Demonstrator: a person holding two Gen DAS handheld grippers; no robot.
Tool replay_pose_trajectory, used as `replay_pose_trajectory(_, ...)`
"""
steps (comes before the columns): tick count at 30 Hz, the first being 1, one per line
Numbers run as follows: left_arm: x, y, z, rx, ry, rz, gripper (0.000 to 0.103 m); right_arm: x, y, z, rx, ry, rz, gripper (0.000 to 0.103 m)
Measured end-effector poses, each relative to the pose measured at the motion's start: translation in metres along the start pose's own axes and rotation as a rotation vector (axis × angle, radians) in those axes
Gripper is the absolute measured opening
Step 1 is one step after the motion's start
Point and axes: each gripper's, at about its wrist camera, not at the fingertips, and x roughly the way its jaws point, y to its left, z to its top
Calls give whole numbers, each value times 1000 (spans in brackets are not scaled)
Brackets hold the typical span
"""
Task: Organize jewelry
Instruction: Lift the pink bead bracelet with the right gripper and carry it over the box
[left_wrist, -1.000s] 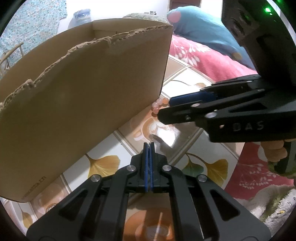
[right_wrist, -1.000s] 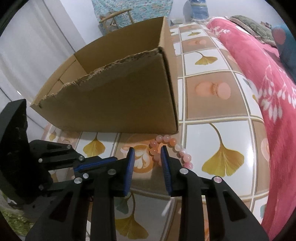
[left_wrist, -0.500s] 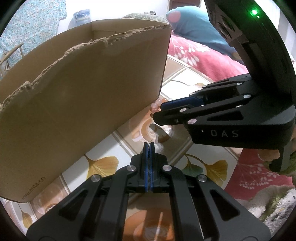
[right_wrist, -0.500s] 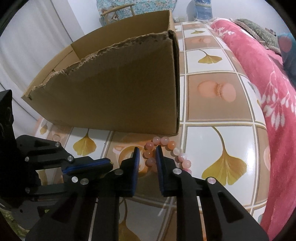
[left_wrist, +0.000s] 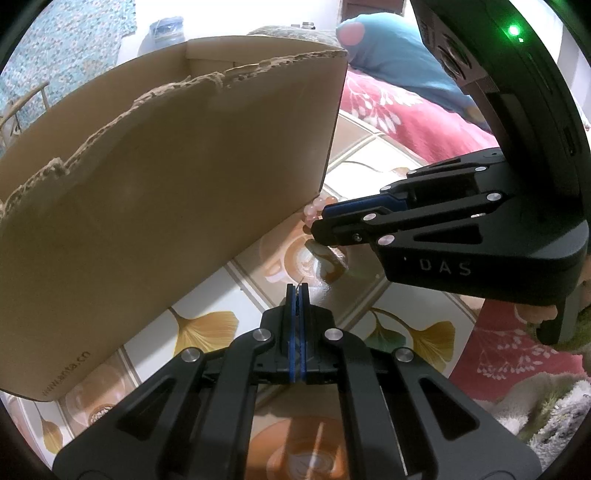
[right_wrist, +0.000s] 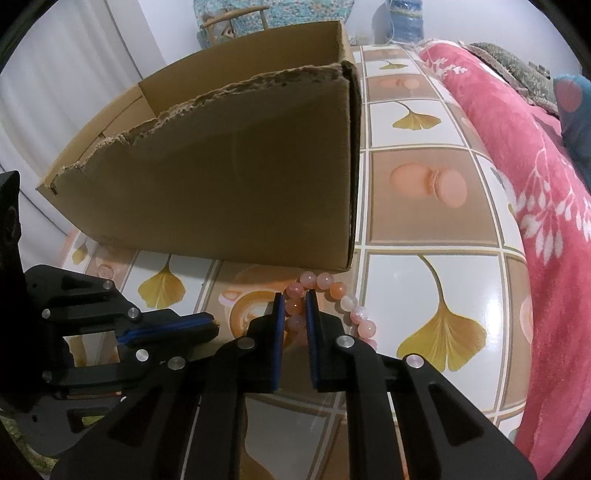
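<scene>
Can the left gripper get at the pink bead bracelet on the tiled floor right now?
Probably not yet: the left gripper is shut and short of the pink bead bracelet, and the right gripper, whose jaws have just been closing on its beads, sits over it beside the brown cardboard box.

Matt cardboard box (right_wrist: 236, 177) with rough torn rim, glossy beads (right_wrist: 334, 290), shiny tiles (right_wrist: 436, 284)

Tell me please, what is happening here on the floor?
A person works with two handheld grippers beside a torn cardboard box on the patterned floor. The right gripper has just been closing its jaws onto a pink bead bracelet lying at the box's near corner; beads sit between its pads. The left gripper is shut, with only a thin thread-like wisp at its tips, beside it.
</scene>
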Motion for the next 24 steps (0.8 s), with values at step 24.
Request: replay_pose_trajectory(24, -97, 14, 5, -13, -198, -5, 0, -92, -18, 12, 133, -227, 99, 10)
